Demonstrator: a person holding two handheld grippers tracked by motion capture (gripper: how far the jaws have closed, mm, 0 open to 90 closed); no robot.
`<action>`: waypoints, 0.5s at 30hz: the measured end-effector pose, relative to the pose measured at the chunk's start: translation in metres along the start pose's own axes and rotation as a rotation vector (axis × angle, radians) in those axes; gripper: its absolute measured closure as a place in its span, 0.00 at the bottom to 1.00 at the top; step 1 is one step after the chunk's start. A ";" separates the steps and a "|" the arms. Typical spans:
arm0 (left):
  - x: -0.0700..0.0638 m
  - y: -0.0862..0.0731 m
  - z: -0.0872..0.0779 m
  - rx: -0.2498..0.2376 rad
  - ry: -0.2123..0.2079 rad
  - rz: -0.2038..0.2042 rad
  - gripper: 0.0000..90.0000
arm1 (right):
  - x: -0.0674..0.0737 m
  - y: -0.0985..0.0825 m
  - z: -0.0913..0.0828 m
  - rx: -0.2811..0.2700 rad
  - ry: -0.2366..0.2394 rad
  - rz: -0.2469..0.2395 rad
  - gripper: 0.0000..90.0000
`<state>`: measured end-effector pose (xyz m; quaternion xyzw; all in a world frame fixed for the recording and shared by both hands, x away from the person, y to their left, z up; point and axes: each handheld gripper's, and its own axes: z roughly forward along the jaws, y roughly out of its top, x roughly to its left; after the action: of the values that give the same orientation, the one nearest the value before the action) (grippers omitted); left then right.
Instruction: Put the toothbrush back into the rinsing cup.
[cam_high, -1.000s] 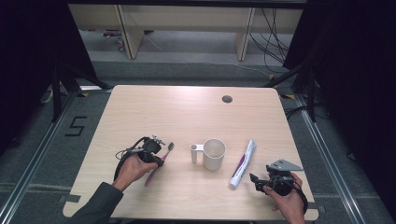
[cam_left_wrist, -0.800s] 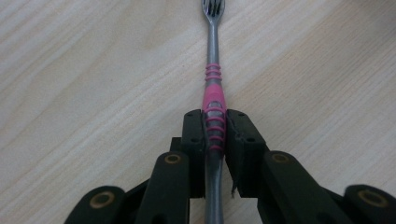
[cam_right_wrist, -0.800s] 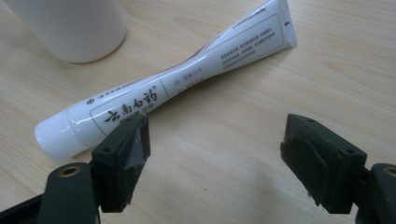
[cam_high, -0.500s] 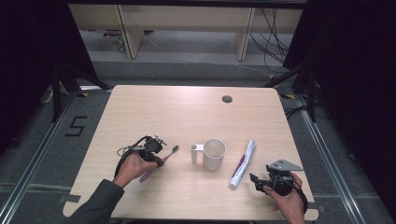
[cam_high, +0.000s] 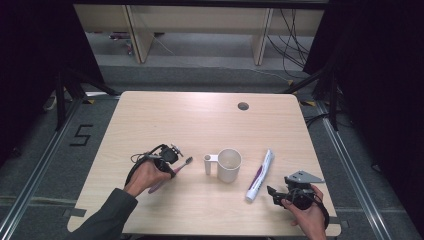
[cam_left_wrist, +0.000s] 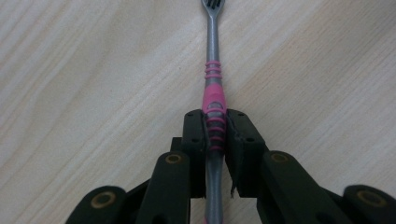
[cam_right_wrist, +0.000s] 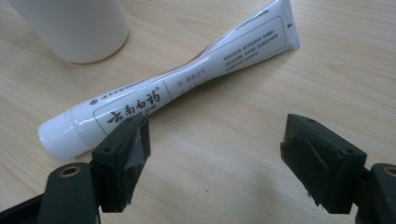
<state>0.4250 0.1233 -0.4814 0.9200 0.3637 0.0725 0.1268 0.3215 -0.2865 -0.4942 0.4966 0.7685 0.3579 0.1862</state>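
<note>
1 toothbrush (cam_high: 176, 170), 1 mug (cam_high: 228, 165), 1 toothpaste tube (cam_high: 260, 175)

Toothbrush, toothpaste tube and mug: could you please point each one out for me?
toothbrush (cam_left_wrist: 213, 95), left gripper view, on its pink grip.
toothpaste tube (cam_right_wrist: 187, 79), right gripper view, on its printed body.
mug (cam_high: 229, 166), high view, on its white wall.

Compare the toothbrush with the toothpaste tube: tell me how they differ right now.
The toothbrush is thin, pink and grey; the toothpaste tube is thick and white with print. The toothbrush is clamped in the left gripper; the toothpaste tube lies free in front of the open right gripper. Both are long and sit beside the white cup.
</note>
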 end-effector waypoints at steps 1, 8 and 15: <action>0.000 0.001 0.000 0.012 0.002 0.016 0.87 | -0.004 0.000 0.001 -0.025 0.001 -0.059 0.27; -0.001 0.003 0.000 0.034 0.017 0.059 0.87 | -0.003 0.000 0.001 -0.023 0.001 -0.044 0.27; 0.004 0.000 -0.009 -0.010 0.001 0.070 0.87 | -0.004 0.001 0.001 -0.026 -0.010 -0.038 0.28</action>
<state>0.4261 0.1273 -0.4729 0.9314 0.3312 0.0793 0.1286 0.3241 -0.2895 -0.4946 0.4811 0.7722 0.3618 0.2033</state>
